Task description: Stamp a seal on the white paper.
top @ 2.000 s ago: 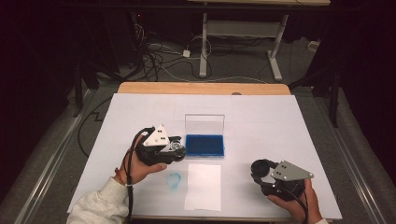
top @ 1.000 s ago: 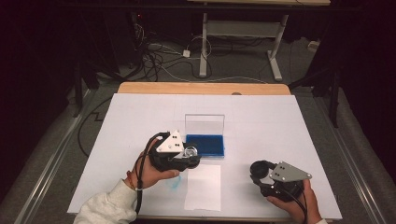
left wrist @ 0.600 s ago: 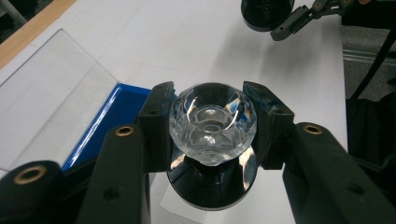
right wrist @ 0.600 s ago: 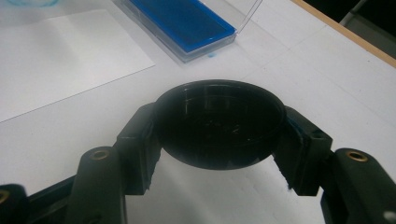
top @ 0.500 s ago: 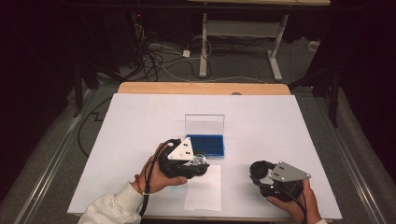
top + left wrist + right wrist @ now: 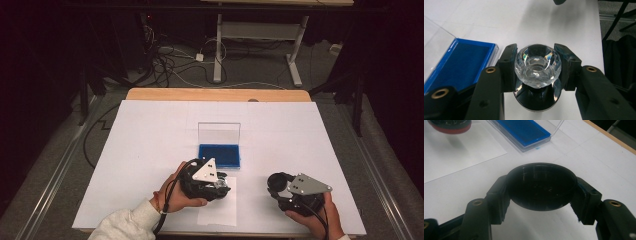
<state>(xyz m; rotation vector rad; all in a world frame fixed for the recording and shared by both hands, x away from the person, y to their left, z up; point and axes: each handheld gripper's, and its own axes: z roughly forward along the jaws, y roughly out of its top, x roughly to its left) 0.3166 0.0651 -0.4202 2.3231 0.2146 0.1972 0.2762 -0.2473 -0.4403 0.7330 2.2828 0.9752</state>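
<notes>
My left gripper (image 6: 221, 186) is shut on a stamp with a clear faceted knob (image 6: 538, 65) and a black base. It hovers over the top of a white paper sheet (image 6: 218, 214), just in front of the blue ink pad (image 6: 219, 156). In the right gripper view the stamp's black and red base (image 6: 449, 125) hangs above the paper (image 6: 456, 152). My right gripper (image 6: 278, 186) is shut on a round black cap (image 6: 541, 186) to the right of the sheet, near the table's front edge. The ink pad (image 6: 524, 131) lies open, and its clear lid (image 6: 219, 132) stands upright behind it.
The white table cover (image 6: 150, 130) reaches to a wooden strip (image 6: 215, 95) at the far edge. Beyond it are cables and a desk frame (image 6: 260, 30) on the floor. The ink pad (image 6: 456, 62) sits left of the stamp in the left gripper view.
My left gripper has carried the stamp rightwards and nearer, from left of the ink pad to above the paper's top. The right gripper has stayed put.
</notes>
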